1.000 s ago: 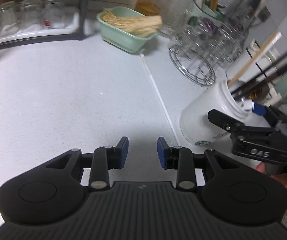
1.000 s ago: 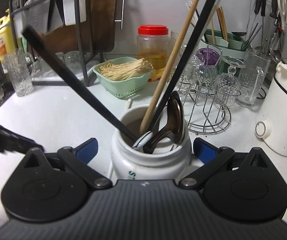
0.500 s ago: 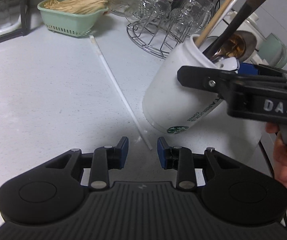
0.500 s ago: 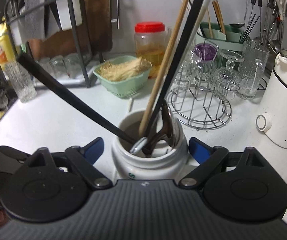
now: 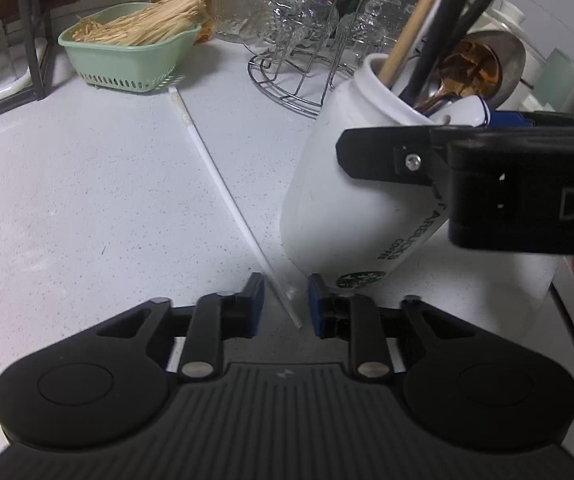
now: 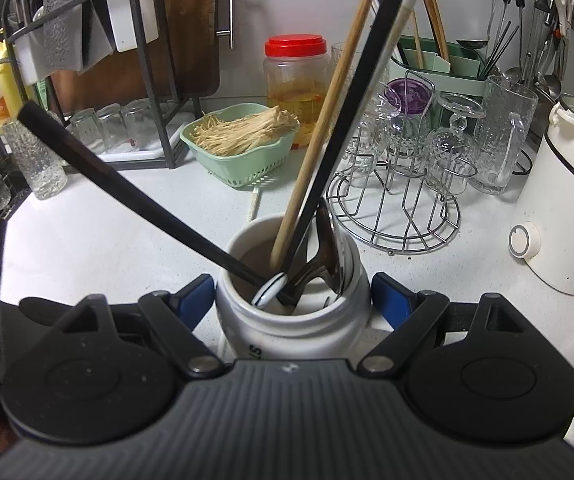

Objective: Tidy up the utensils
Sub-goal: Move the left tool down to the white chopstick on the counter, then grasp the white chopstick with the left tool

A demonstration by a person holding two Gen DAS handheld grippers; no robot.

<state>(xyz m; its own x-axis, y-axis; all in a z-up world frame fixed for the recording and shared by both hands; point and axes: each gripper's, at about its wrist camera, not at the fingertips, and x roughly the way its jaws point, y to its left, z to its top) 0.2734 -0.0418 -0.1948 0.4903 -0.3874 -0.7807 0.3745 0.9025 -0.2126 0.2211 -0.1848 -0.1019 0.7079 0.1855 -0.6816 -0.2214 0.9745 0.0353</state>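
On my left wrist view, my left gripper [image 5: 285, 306] has just been narrowing around the near end of a long white chopstick [image 5: 223, 178] lying on the speckled white tabletop [image 5: 87, 200]; the pads look just clear of it, though I can't be sure. The white ceramic utensil jar [image 5: 327, 208] stands at 2 o'clock. On my right wrist view, my right gripper [image 6: 291, 300] clamps that jar [image 6: 287, 320], holding chopsticks and spoons.
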